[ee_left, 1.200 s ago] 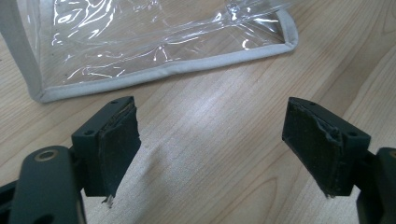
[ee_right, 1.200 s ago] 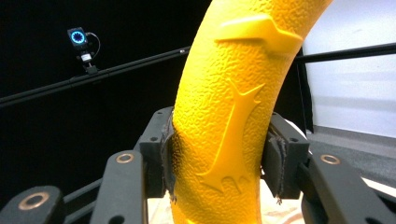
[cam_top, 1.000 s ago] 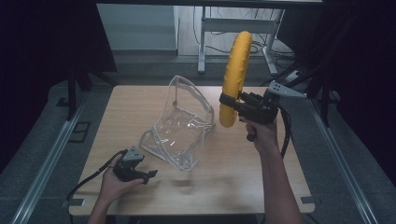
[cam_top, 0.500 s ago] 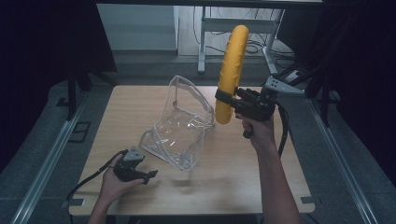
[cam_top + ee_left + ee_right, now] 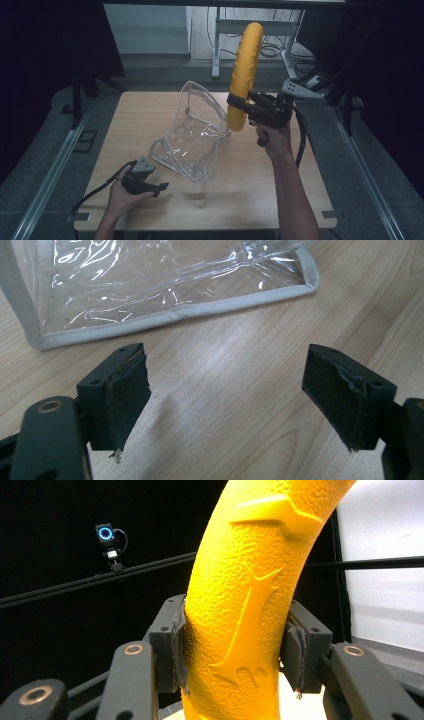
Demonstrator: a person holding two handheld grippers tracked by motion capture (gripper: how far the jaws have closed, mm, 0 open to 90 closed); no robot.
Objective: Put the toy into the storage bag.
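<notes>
So the right tongs are clamped on a long yellow curved thing, looks like a bumpy foam or rubber banana shape, gripped near its lower end. It stands pretty much upright, arching up and a bit to the right at the top, held up off the table over the far right part. In the right gripper view both pads press into the yellow skin from either side, and you can see raised ridges molded into the surface. Its bottom tip hangs just beside the right edge of the clear bag, close to the opening; I can't tell if they actually touch.

The bag itself is a clear plastic pouch with pale grey piping along the edges, sitting around the middle of the table. The far flap stands up and the rest slumps toward the near side. It's see-through and looks empty, just wrinkles and glare on the plastic with the wood showing through.

The left tongs are down low at the near left of the table, held in the person's left hand, just near of the bag's near corner. They're spread wide apart with nothing between them. In the left gripper view it's just bare wood grain between the two black pads, with the piped bottom edge of the pouch lying a little farther out, not touching them.

A cable trails from the left tongs off the near left edge.
</notes>
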